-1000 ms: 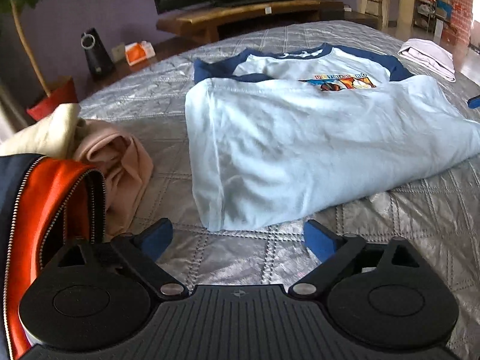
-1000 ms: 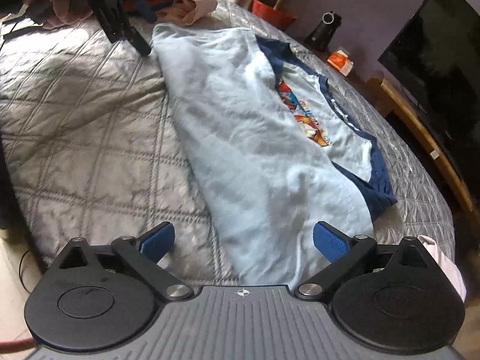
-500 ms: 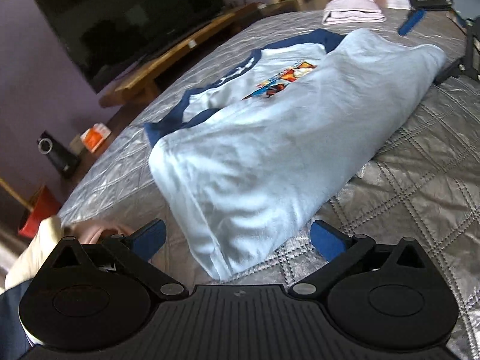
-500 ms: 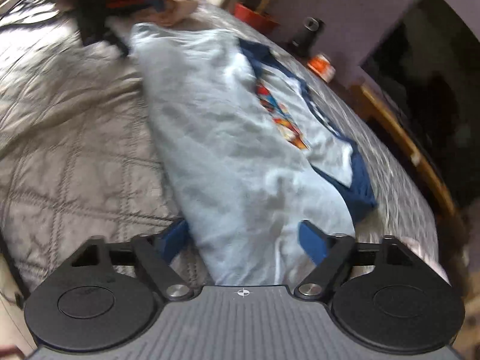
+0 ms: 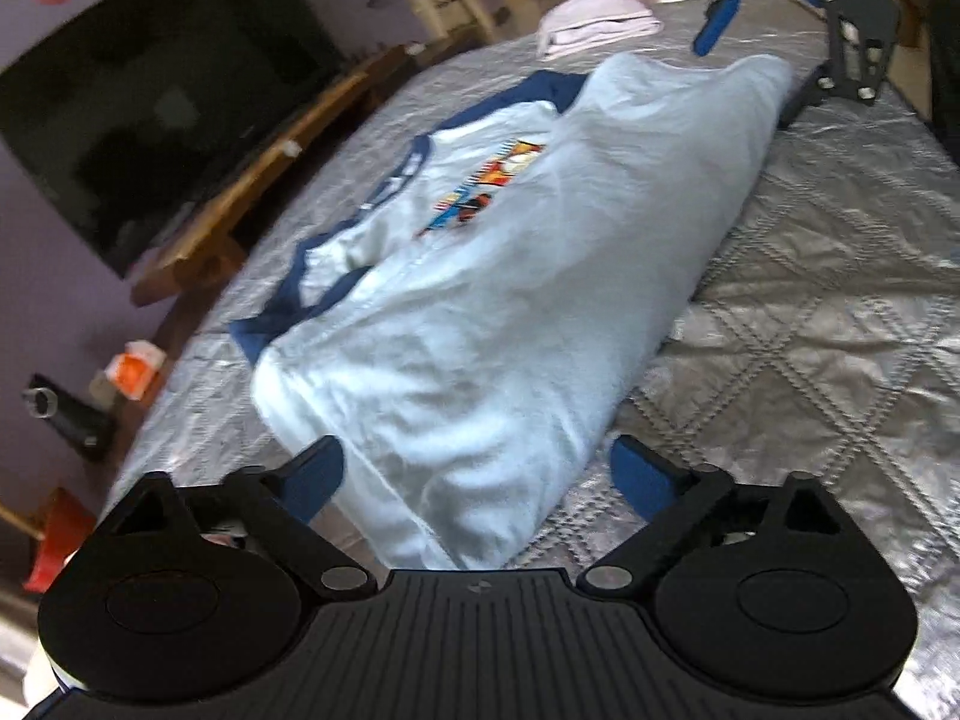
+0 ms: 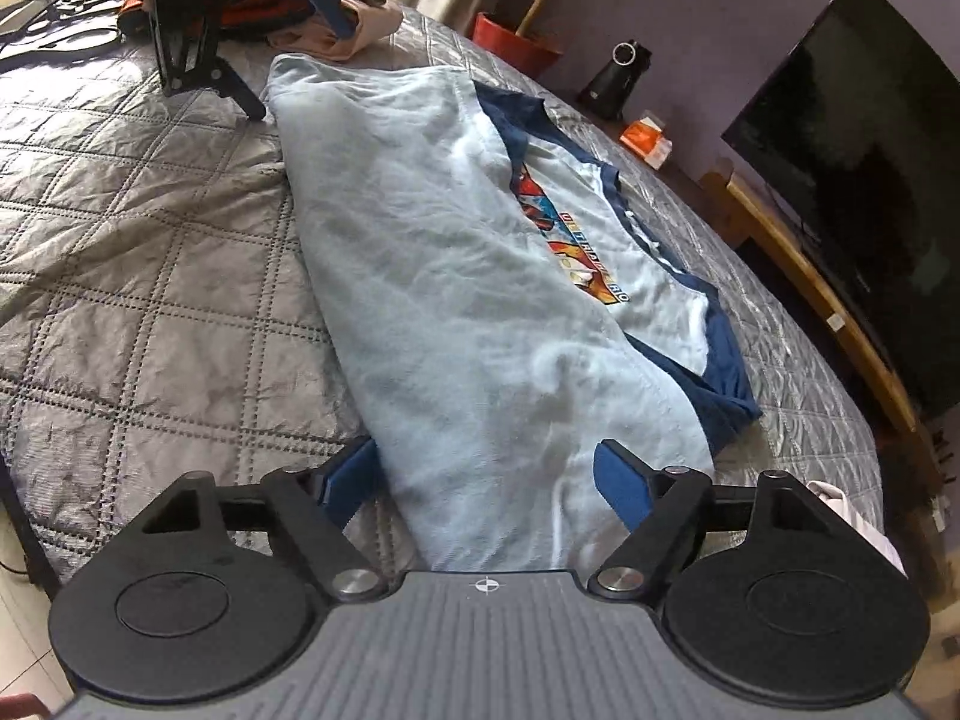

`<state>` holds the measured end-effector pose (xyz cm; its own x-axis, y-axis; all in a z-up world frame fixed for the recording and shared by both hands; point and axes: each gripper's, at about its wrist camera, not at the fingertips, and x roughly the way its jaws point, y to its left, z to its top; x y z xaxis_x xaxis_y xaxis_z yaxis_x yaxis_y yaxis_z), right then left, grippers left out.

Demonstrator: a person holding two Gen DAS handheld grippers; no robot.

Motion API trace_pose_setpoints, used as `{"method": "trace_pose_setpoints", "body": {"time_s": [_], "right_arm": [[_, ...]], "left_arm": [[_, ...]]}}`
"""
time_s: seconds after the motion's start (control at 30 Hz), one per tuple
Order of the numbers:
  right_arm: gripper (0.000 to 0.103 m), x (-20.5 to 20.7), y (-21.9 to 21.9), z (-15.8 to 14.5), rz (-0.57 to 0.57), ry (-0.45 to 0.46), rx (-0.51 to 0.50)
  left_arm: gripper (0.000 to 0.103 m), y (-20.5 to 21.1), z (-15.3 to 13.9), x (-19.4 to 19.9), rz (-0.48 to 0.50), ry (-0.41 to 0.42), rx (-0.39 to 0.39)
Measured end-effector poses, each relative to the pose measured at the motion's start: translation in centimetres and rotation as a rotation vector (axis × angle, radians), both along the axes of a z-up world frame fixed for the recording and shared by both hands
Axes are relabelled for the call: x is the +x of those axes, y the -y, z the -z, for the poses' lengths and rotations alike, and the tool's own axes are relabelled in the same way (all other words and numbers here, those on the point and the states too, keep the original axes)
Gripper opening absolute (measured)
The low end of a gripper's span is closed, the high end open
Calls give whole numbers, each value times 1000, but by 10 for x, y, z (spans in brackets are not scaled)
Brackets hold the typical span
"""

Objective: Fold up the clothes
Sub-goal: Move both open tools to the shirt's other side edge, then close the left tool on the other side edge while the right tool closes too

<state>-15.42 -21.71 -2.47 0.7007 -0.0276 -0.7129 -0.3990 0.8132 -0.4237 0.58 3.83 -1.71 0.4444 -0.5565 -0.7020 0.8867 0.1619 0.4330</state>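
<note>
A light blue shirt (image 5: 510, 300) with navy sleeves and a colourful chest print lies folded lengthwise on the silver quilted bed (image 5: 810, 330). My left gripper (image 5: 480, 477) straddles the shirt's near end. Its blue pads flank the cloth without pinching it, and the jaws are closing. At the shirt's other end (image 6: 492, 390), my right gripper (image 6: 486, 480) also has fabric between its closing jaws, which are narrower but not pressed together. Each gripper shows in the other's view: the right gripper (image 5: 756, 66) and the left gripper (image 6: 288, 60).
A folded pale garment (image 5: 594, 24) lies on the bed beyond the shirt. A pile of clothes (image 6: 336, 18) sits near my left gripper. A wooden bench (image 5: 252, 180) and TV (image 5: 150, 120) run along the bed's far side, with a red pot (image 6: 516, 42).
The left gripper has rolled, tilting its view, and now has the shirt's end between its jaws. The right gripper's jaws have narrowed around the other end.
</note>
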Motion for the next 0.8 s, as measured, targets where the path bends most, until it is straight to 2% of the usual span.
{"method": "trace_pose_setpoints", "body": {"time_s": [0.03, 0.13, 0.27, 0.33, 0.4, 0.5, 0.57, 0.6, 0.63, 0.67, 0.7, 0.8], "right_arm": [[65, 1, 0, 0, 1, -3, 3], [62, 2, 2, 0, 12, -12, 26], [64, 3, 1, -1, 13, -13, 19], [65, 3, -1, -1, 10, -10, 7], [64, 2, 0, -2, 17, -8, 16], [62, 3, 2, -1, 38, -7, 43], [60, 4, 3, -1, 43, -6, 50], [60, 4, 2, -1, 43, -4, 50], [60, 4, 2, -1, 42, -2, 48], [60, 3, 2, 0, 39, -1, 45], [60, 3, 1, 0, 38, 0, 45], [60, 1, 1, 1, 37, 1, 46]], "left_arm": [[87, 0, -1, 1, 16, -16, 8], [80, 2, -4, 6, 48, -73, 31], [80, 9, -7, 20, 53, -147, 71], [89, 14, -7, 27, 63, -166, 95], [92, 18, -8, 28, 84, -156, 123], [91, 25, -8, 23, 126, -112, 169], [79, 26, -10, 16, 149, -108, 196], [60, 27, -11, 12, 156, -102, 216], [19, 29, -6, 7, 145, -43, 262], [4, 30, -2, 1, 140, 19, 306], [5, 27, 4, -6, 160, 82, 337], [5, 26, 4, -5, 119, 62, 323]]}}
